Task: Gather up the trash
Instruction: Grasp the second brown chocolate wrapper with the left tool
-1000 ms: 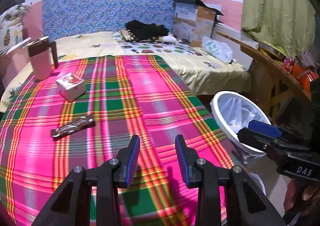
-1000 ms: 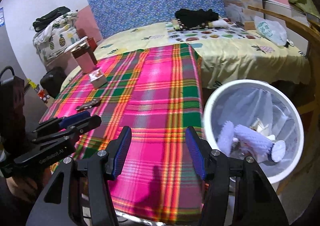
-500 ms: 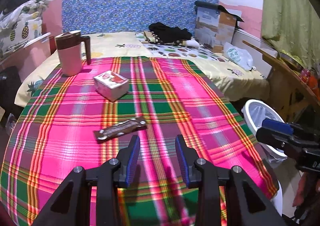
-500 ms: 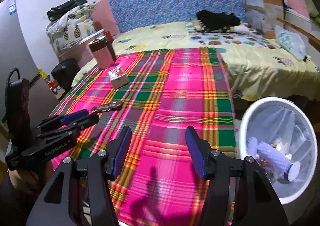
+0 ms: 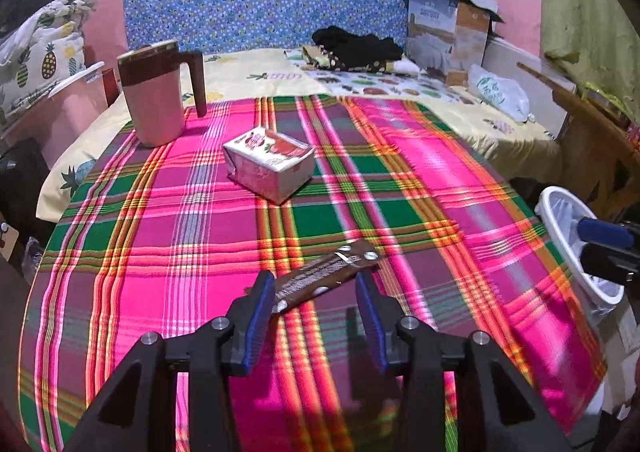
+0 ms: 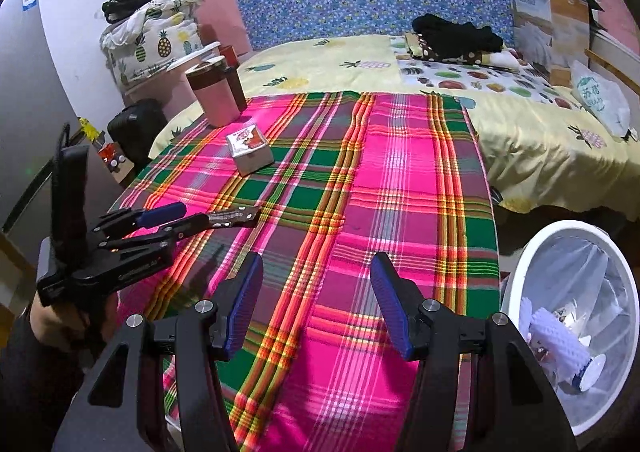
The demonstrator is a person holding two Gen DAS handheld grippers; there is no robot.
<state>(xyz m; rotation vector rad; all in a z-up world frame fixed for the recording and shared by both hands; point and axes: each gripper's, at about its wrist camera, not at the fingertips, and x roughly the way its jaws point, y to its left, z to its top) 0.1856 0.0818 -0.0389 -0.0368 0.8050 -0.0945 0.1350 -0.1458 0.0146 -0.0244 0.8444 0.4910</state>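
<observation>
Left hand-held gripper (image 5: 316, 302) tilted down over brown wrapper (image 5: 326, 278) on plaid blanket (image 5: 400, 192), jaws opening, wrapper between, ungripped; right hand-held gripper (image 6: 316, 304) tilted down w/ jaws apart, empty, beside bin (image 6: 516, 276)

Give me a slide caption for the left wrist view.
Left gripper, jaws opening, reaches the flat brown snack wrapper lying on the pink-and-green plaid cloth.
</observation>
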